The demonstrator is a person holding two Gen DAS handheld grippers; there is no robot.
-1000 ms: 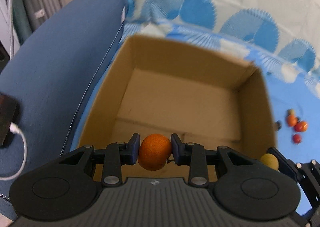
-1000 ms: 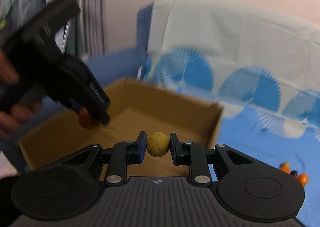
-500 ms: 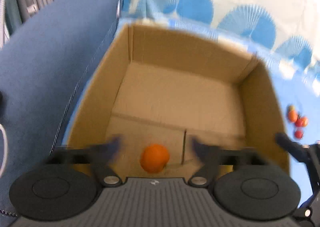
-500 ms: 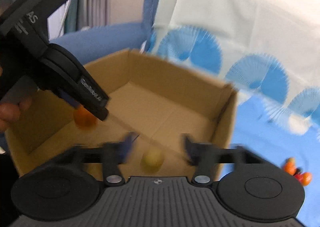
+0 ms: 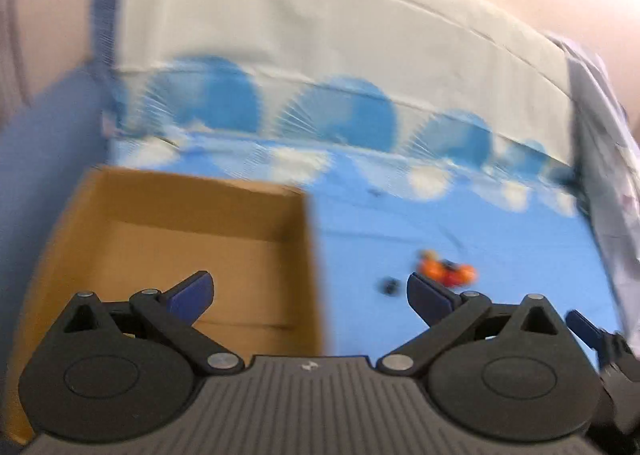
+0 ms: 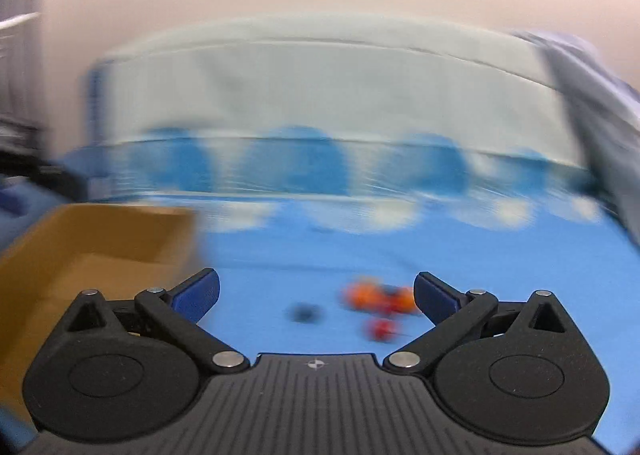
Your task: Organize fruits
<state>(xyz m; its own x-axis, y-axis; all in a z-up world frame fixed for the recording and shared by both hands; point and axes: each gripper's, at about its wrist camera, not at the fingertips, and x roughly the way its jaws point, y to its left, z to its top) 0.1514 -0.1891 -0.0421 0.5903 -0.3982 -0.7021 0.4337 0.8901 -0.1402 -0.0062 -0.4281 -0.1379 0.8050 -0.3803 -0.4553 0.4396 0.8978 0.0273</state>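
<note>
The open cardboard box [image 5: 180,239] sits at the left on a blue patterned cloth [image 5: 500,255]; no fruit shows inside it from here. A blurred cluster of small orange and red fruits [image 5: 446,271] lies on the cloth to its right, next to a small dark fruit [image 5: 390,285]. My left gripper [image 5: 310,291] is open and empty over the box's right wall. My right gripper [image 6: 316,291] is opening wide with nothing between its fingers. It points at the same cluster [image 6: 376,297], a red fruit [image 6: 382,329] and the dark fruit [image 6: 304,311]. The box [image 6: 100,239] is at its left.
A pale cushion back with blue fan prints [image 5: 340,75] rises behind the cloth. A blue armrest [image 5: 44,127] stands left of the box. Grey fabric [image 5: 604,159] hangs at the right edge. The right gripper's blue fingertip [image 5: 584,327] shows at the lower right of the left wrist view.
Both grippers opened, dropping the orange and the yellow fruit into the box. Both then swung right, away from the box toward the fruits on the cloth.
</note>
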